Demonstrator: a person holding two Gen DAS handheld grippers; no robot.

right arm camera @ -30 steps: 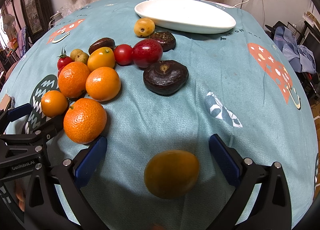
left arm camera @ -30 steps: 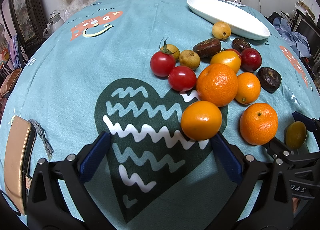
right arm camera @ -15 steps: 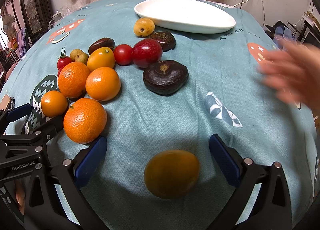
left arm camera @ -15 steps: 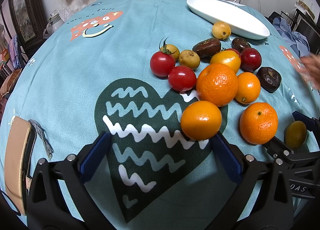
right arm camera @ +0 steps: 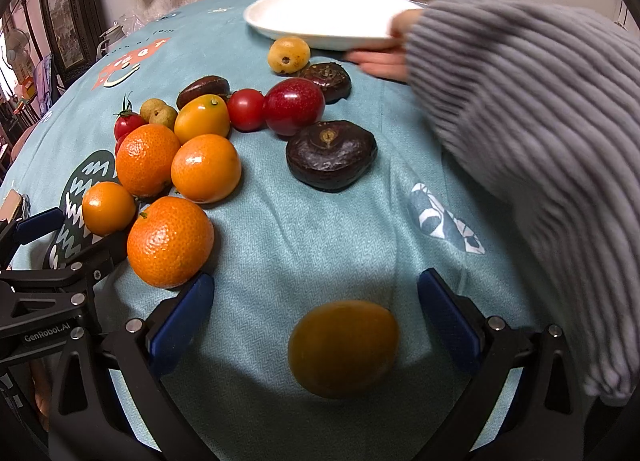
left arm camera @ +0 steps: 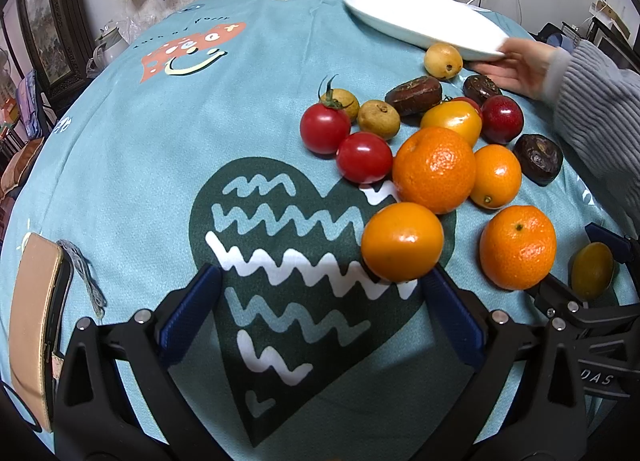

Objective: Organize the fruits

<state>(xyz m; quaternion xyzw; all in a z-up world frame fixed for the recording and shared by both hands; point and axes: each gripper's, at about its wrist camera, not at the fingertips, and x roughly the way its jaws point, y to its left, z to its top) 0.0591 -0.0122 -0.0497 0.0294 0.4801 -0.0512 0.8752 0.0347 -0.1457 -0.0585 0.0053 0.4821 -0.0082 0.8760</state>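
Observation:
A white oval plate (left arm camera: 416, 19) (right arm camera: 320, 11) lies at the table's far side. A person's hand (left arm camera: 516, 65) in a grey ribbed sleeve (right arm camera: 520, 121) holds its near right edge. Mixed fruit sits in a cluster: oranges (left arm camera: 434, 169), red tomatoes (left arm camera: 364, 157), a dark red plum (right arm camera: 294, 105) and dark brown fruits (right arm camera: 331, 155). My left gripper (left arm camera: 320, 313) is open, with a small orange (left arm camera: 402, 247) just beyond its right fingertip. My right gripper (right arm camera: 314, 317) is open around a yellow-orange fruit (right arm camera: 343, 347) on the cloth.
A teal printed tablecloth (left arm camera: 160, 165) covers the round table. A tan phone case (left arm camera: 34, 325) lies at the near left edge. Bare cloth stretches left of the fruit. The grey sleeve fills the right side of the right wrist view.
A hand in a grey sleeve has come in from the right and taken hold of the plate's edge; the plate has shifted slightly left. Both grippers and the fruit have stayed put.

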